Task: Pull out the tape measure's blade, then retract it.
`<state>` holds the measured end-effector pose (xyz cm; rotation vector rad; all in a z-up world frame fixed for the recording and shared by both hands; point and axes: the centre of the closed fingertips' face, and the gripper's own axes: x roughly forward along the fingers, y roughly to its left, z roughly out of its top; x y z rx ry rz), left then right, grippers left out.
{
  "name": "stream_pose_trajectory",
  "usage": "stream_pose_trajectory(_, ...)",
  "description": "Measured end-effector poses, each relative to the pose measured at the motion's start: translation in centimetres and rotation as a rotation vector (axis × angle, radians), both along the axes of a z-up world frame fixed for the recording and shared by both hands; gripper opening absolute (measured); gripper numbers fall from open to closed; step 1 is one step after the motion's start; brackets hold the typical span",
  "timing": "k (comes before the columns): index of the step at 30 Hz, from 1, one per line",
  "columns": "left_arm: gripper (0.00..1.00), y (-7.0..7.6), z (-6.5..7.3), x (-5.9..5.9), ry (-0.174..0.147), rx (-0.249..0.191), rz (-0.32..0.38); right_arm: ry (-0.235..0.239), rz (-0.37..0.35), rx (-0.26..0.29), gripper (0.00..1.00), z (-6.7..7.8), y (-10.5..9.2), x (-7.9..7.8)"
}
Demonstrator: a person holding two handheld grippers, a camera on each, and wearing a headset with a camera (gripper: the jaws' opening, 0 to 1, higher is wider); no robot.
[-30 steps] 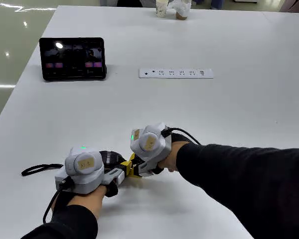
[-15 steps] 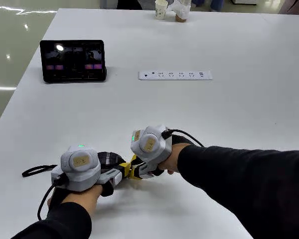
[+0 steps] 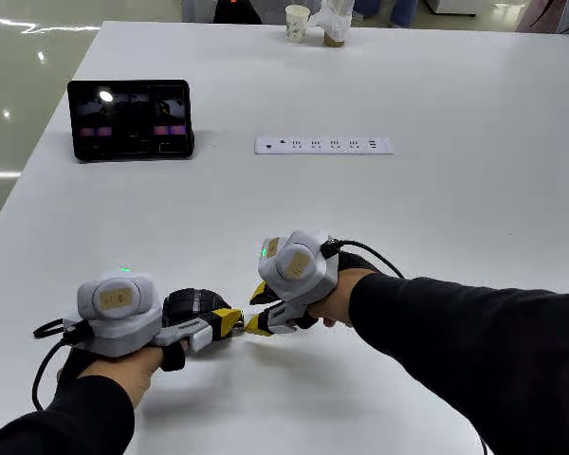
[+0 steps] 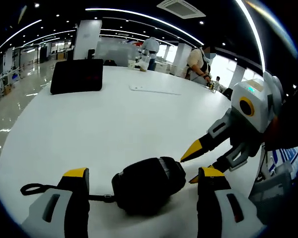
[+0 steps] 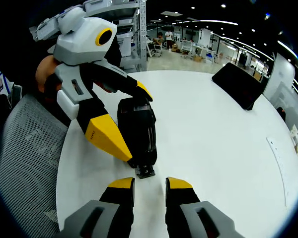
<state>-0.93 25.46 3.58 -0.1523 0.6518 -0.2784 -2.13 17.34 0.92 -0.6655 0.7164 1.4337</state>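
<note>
The black tape measure (image 3: 193,304) lies on the white table (image 3: 360,218) near its front edge. In the left gripper view the tape measure (image 4: 149,183) sits between the jaws of my left gripper (image 4: 143,174), with a small gap on each side. That gripper (image 3: 211,315) is open. My right gripper (image 3: 258,311) faces it from the right, jaws slightly apart and empty. In the right gripper view the blade's end tab (image 5: 145,171) pokes out just ahead of my right gripper (image 5: 150,182). The case (image 5: 137,129) stands beyond it.
A dark tablet (image 3: 130,118) stands at the back left and a white power strip (image 3: 323,145) lies mid-table. A paper cup (image 3: 296,21) is at the far edge. The tape's black strap (image 3: 47,327) trails left. A mesh chair (image 5: 25,163) stands beside the table.
My left hand and gripper have drawn back to the left, more than the tape measure has. The right gripper has stayed about where it was. The head camera has shifted a little.
</note>
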Motion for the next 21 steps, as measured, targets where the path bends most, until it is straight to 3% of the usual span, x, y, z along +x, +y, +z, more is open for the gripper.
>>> stream_pose_trajectory(4, 0.98, -0.5, 0.4, -0.3, 0.002, -0.028, -0.034, 0.003, -0.020, 0.011, 0.25, 0.3, -1.0, -0.2)
stream_pose_trajectory(5, 0.99, -1.0, 0.5, -0.5, 0.001, -0.054, -0.056, 0.004, -0.030, 0.009, 0.26, 0.3, -1.3, -0.2)
stream_pose_trajectory(8, 0.99, -1.0, 0.5, -1.1, -0.010, -0.025, -0.102, 0.016, -0.063, 0.028, 0.28, 0.8, -2.2, -0.5)
stream_pose_trajectory(10, 0.99, -1.1, 0.3, -1.6, 0.010, -0.029, -0.126, 0.008, -0.063, 0.040, 0.29, 1.3, -2.7, -0.9)
stream_pose_trajectory(11, 0.99, -1.3, 0.4, -1.9, 0.001, -0.029, -0.161, 0.005, -0.062, 0.046, 0.29, 1.5, -2.8, -1.0)
stream_pose_trajectory(12, 0.99, -1.9, 0.9, -2.0, -0.034, -0.052, -0.209, 0.003, -0.066, 0.047, 0.30, 1.6, -3.2, -1.1)
stream_pose_trajectory(15, 0.99, -2.1, 0.9, -3.0, 0.004, -0.086, -0.248, 0.002, -0.087, 0.057, 0.32, 2.1, -4.1, -1.2)
stream_pose_trajectory(17, 0.99, -2.0, 1.1, -3.0, -0.015, -0.074, -0.266, 0.004, -0.105, 0.059, 0.34, 2.2, -4.7, -1.2)
stream_pose_trajectory(21, 0.99, -1.6, 1.3, -3.4, -0.014, -0.033, -0.304, 0.007, -0.132, 0.050, 0.35, 2.1, -6.4, -1.5)
